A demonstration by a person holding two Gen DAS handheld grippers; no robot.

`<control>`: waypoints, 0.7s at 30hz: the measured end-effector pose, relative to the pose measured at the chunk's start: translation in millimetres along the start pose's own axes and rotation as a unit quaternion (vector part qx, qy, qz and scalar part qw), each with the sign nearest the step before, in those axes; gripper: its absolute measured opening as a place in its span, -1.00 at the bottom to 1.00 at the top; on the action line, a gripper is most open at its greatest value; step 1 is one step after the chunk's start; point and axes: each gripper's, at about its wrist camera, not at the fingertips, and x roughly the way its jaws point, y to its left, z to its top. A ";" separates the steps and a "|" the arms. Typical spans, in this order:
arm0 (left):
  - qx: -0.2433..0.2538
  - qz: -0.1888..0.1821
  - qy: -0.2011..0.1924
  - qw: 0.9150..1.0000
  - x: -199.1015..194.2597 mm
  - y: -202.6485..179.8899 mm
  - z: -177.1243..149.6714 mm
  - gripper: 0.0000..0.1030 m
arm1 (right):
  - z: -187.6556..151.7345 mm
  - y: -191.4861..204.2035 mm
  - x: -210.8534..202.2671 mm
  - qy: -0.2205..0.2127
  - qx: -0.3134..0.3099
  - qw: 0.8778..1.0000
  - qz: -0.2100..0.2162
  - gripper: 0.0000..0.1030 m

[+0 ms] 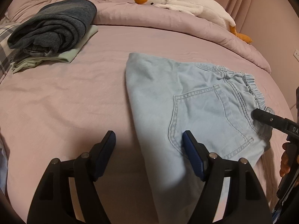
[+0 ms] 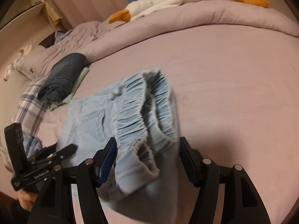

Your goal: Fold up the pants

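Observation:
Light blue denim pants (image 1: 190, 102) lie folded on the pink bed sheet (image 1: 74, 97), back pocket up, elastic waistband to the right. My left gripper (image 1: 148, 140) is open, its jaws wide apart over the pants' near left edge, holding nothing. My right gripper (image 2: 147, 145) is open with the gathered waistband (image 2: 145, 115) lying between its jaws; the pants (image 2: 89, 123) spread away to the left. The right gripper's finger also shows at the waistband in the left wrist view (image 1: 265, 118). The left gripper shows at the lower left of the right wrist view (image 2: 61, 153).
A pile of folded clothes, dark blue on pale green (image 1: 54, 31), lies at the far left of the bed. A white plush goose (image 1: 179, 1) lies on the rolled pink duvet (image 1: 168, 22) at the back. A plaid pillow (image 2: 31, 102) is at the left.

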 end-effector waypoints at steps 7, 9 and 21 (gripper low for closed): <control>0.004 0.013 0.004 1.000 2.4 0.1 -5.7 0.47 | -6.7 5.2 5.1 0.011 -0.032 0.998 -0.052 0.26; 0.003 0.016 0.004 1.000 0.1 -0.3 -6.1 0.47 | -7.3 6.8 13.9 0.023 -0.039 0.997 -0.065 0.28; -0.003 0.020 -0.001 1.000 -14.8 6.8 -27.8 0.47 | -21.0 22.5 1.1 0.018 -0.069 0.996 -0.061 0.28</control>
